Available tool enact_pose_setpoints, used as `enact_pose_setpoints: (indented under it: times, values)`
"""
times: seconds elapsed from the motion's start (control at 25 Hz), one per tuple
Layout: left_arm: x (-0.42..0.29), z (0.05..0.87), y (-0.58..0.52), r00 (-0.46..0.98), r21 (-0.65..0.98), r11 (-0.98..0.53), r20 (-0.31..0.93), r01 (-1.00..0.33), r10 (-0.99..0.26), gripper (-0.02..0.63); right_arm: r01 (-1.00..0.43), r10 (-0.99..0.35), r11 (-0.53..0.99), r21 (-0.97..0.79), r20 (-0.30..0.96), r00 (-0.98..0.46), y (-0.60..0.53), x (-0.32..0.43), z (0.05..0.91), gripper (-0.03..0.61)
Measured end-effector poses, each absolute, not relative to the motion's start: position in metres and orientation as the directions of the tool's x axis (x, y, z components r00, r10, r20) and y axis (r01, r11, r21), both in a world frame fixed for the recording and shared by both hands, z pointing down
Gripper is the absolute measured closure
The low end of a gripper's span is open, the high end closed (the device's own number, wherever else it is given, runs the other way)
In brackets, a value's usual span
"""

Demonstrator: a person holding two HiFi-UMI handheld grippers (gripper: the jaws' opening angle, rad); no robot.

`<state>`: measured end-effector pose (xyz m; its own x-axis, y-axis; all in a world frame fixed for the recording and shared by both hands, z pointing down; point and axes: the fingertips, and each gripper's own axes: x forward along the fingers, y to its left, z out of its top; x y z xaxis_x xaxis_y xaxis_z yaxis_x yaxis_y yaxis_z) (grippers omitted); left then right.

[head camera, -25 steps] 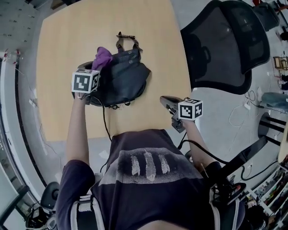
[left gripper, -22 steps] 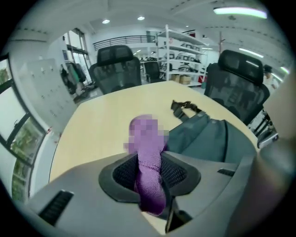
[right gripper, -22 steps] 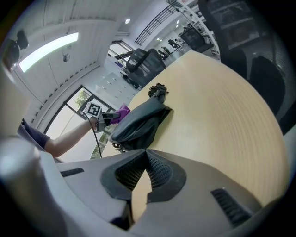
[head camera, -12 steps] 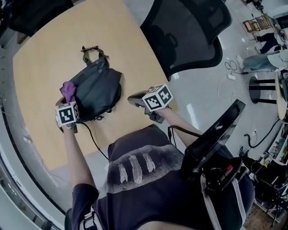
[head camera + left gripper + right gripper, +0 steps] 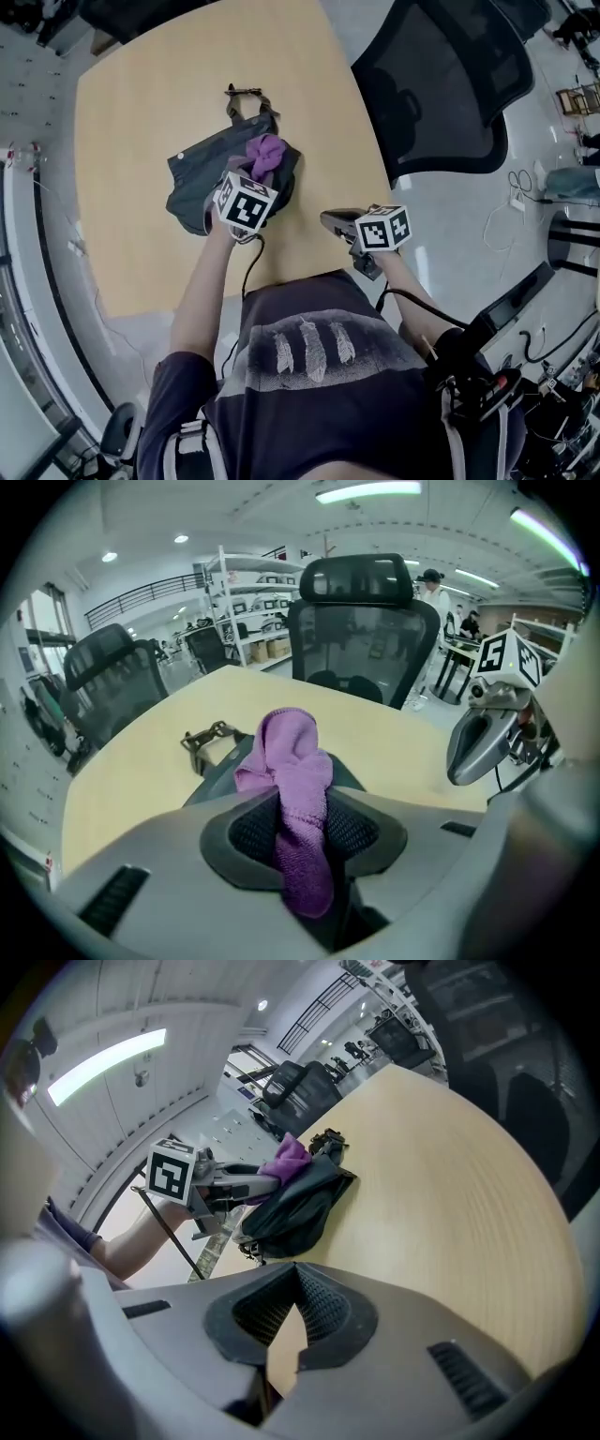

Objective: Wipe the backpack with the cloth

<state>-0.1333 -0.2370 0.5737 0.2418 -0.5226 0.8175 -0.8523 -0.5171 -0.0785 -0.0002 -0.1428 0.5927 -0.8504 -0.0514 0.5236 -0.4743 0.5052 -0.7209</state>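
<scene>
A dark grey backpack (image 5: 211,173) lies flat on the wooden table (image 5: 150,84), its handle strap (image 5: 246,97) pointing away from me. My left gripper (image 5: 262,176) is over the bag's right part, shut on a bunched purple cloth (image 5: 266,155). In the left gripper view the cloth (image 5: 298,799) runs up between the pads, with the backpack (image 5: 217,771) just behind. My right gripper (image 5: 334,221) hovers at the table's near right edge, apart from the bag, shut with nothing in it. From the right gripper view the backpack (image 5: 298,1206), cloth (image 5: 289,1159) and left gripper (image 5: 246,1181) sit ahead to the left.
A black mesh office chair (image 5: 441,84) stands just past the table's right edge. More chairs (image 5: 108,682) and shelving are beyond the far side. A cable (image 5: 248,272) hangs from the left gripper over the table's near edge.
My left gripper has carried the cloth across the backpack, from its left side to its right part. The right gripper has hardly moved.
</scene>
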Motion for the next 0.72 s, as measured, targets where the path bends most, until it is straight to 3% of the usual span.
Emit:
enact_pose_setpoints:
  times: [0.2,0.4,0.56,0.72]
  values:
    - [-0.078,0.566,-0.236,0.31,-0.048,-0.588,0.813,-0.807,-0.492,0.477,-0.449,-0.036,0.518,-0.728,0.505,-0.862,-0.144,0.008,0.591,0.575]
    - [-0.046,0.548,-0.227,0.436,0.091,-0.581,0.756,-0.809,-0.489,0.477,-0.431,-0.018,0.514,-0.742,0.493,-0.87,-0.142,0.019,0.592,0.575]
    - [-0.108,0.51,-0.215,0.375,0.129,-0.391,0.648,-0.912,-0.663,0.477,-0.386,0.048,0.516,-0.764,0.476,-0.878,-0.14,0.012,0.599,0.575]
    - [-0.237,0.5,-0.16,0.096,0.097,-0.044,0.638,-0.994,-0.764,0.477,-0.331,0.156,0.543,-0.772,0.48,-0.863,-0.131,-0.009,0.608,0.575]
